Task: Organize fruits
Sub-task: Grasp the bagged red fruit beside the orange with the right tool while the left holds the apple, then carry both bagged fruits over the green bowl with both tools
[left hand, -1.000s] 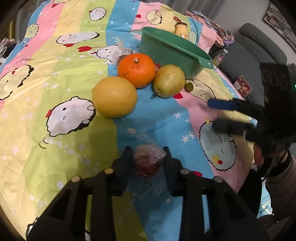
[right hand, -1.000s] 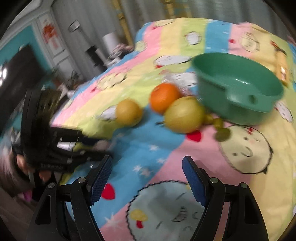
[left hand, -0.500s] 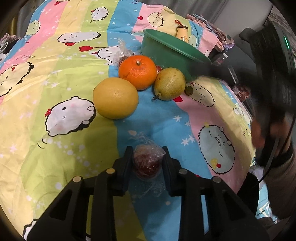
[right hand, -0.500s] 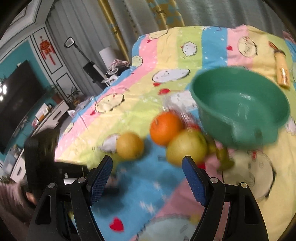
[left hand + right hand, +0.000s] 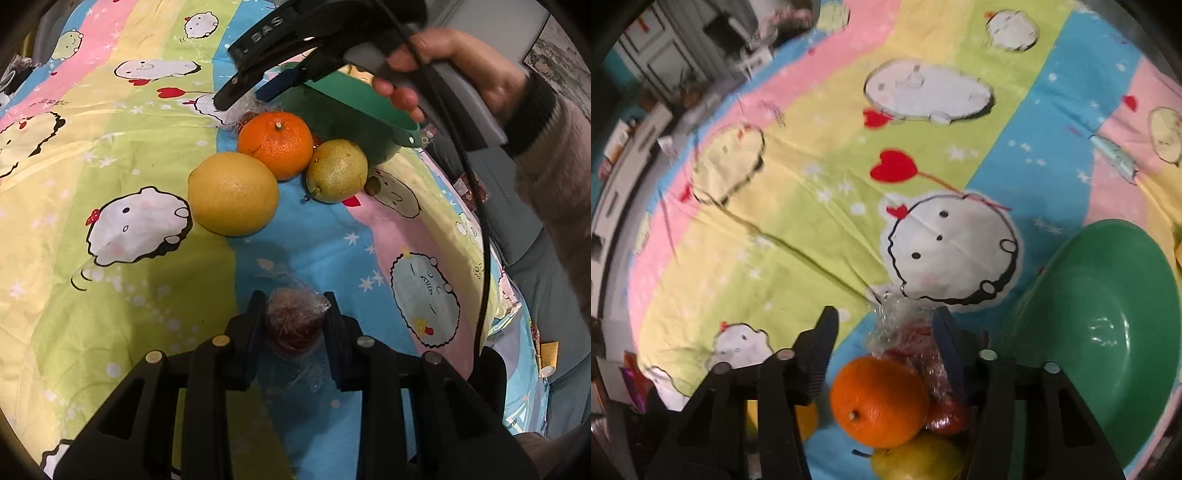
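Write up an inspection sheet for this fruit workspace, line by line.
Surface: striped cartoon-print cloth, creased.
Job's things: lemon, orange and pear clustered beside green basin; basin holds nothing.
Clutter: small green fruit by the pear.
Grippers: left gripper shut on plastic-wrapped red fruit; right gripper, jaws just closing, straddles second wrapped red fruit behind the orange, not yet pinched.
Cables: black cable trailing from right gripper.
Surroundings: grey sofa.

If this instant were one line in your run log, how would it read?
left gripper: shut on wrapped red fruit | right gripper: closing around second wrapped fruit | green bowl: empty
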Action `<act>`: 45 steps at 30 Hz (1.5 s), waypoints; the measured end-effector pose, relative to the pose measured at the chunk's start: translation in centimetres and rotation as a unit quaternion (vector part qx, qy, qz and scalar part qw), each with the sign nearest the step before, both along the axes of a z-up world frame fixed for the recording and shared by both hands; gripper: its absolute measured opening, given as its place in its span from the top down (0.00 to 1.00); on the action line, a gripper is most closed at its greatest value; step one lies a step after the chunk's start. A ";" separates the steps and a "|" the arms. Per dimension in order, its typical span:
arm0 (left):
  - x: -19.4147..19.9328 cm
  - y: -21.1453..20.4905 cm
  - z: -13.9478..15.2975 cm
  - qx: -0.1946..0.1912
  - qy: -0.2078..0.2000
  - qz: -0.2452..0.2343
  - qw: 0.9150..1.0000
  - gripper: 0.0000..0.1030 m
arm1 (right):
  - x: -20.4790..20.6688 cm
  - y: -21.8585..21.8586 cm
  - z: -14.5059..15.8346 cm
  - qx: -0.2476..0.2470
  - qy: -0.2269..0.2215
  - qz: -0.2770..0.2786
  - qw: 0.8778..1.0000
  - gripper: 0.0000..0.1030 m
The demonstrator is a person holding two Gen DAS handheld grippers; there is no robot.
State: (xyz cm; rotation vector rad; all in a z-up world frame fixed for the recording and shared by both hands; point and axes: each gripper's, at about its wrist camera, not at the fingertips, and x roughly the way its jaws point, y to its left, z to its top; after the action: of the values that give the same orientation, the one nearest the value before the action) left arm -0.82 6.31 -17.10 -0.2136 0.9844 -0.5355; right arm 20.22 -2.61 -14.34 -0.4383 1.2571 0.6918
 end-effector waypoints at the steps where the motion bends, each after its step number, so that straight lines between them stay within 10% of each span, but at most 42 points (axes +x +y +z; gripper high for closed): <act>1: 0.0 0.0 0.0 -0.001 0.000 -0.001 1.000 0.71 | 0.1 0.3 0.0 -0.010 0.000 0.003 1.000 0.51; 11: -0.2 0.0 0.1 -0.008 0.001 -0.004 1.000 0.71 | -0.1 3.2 -2.6 -0.186 0.000 0.059 0.981 0.57; 18: 0.0 0.0 0.0 -0.005 -0.001 -0.002 1.000 0.71 | -1.2 4.0 -3.0 -0.203 -0.020 0.083 0.975 0.69; 28: -0.4 0.0 0.4 -0.009 -0.006 0.001 1.000 0.72 | -2.3 -0.1 4.1 0.015 -0.036 0.009 0.999 0.69; 45: -0.5 -1.4 5.0 0.002 -0.058 0.005 0.998 0.72 | -6.7 -10.9 9.0 0.238 -0.048 -0.052 0.969 0.69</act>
State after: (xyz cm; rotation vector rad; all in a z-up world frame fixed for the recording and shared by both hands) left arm -1.31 4.93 -12.08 -0.1822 0.8719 -0.5300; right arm 13.49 -13.53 -5.34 -0.0080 0.9738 0.8426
